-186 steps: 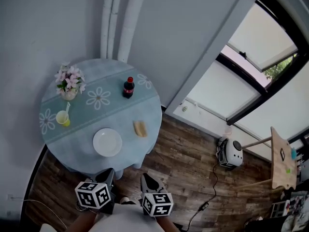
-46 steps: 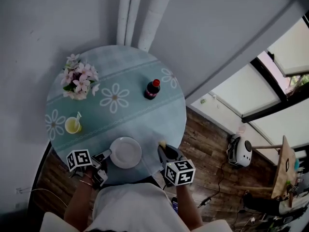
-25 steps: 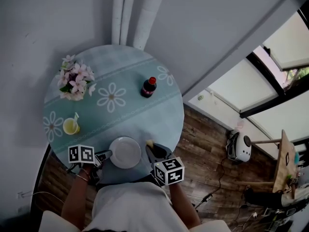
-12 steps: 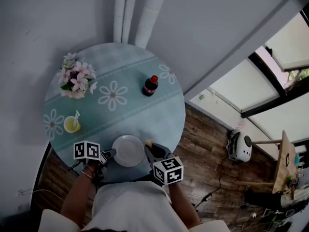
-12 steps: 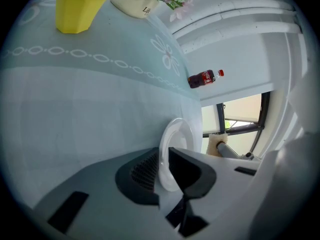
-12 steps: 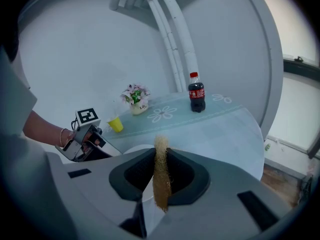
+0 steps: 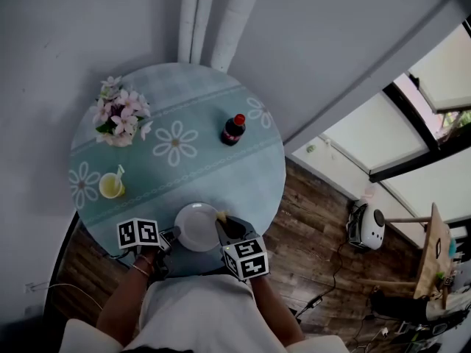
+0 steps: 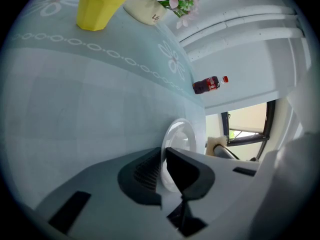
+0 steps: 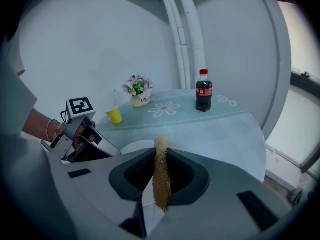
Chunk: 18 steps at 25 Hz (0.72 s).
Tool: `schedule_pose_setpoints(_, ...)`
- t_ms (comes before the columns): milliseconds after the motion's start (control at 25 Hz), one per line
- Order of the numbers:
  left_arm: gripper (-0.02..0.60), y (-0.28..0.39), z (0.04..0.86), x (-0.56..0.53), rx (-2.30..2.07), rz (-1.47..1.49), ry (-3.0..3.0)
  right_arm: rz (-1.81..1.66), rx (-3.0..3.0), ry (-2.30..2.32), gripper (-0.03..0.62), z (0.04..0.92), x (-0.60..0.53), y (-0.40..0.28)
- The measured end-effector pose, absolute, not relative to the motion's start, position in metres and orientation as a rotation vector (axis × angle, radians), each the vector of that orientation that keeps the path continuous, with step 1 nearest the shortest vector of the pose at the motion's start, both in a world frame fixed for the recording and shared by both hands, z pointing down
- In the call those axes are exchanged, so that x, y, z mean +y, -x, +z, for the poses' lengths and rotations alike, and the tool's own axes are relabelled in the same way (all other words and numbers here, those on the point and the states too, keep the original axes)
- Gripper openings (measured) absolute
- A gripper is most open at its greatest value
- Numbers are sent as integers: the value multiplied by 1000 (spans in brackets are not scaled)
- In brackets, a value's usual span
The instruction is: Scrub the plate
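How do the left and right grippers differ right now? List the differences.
The left gripper has just been closing its jaws onto the rim of the white plate; the right gripper clamps a thin tan sponge edge-on. The left gripper sits at the plate's left edge, the right gripper at its right edge. Both slant down toward the table.

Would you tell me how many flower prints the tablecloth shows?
3 prints: one mid-table, one beside the bottle, one left of the yellow cup; more may be hidden.
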<state>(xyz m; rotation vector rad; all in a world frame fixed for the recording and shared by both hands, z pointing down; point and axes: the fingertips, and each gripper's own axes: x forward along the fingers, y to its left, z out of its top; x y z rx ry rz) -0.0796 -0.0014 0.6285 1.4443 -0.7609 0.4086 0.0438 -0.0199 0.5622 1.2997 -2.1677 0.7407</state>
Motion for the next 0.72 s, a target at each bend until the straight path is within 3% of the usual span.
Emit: schedule_pose_setpoints(720,40,78,629,1,-825,336,-1411,765,-2114,-1213,67,605,-39,-27)
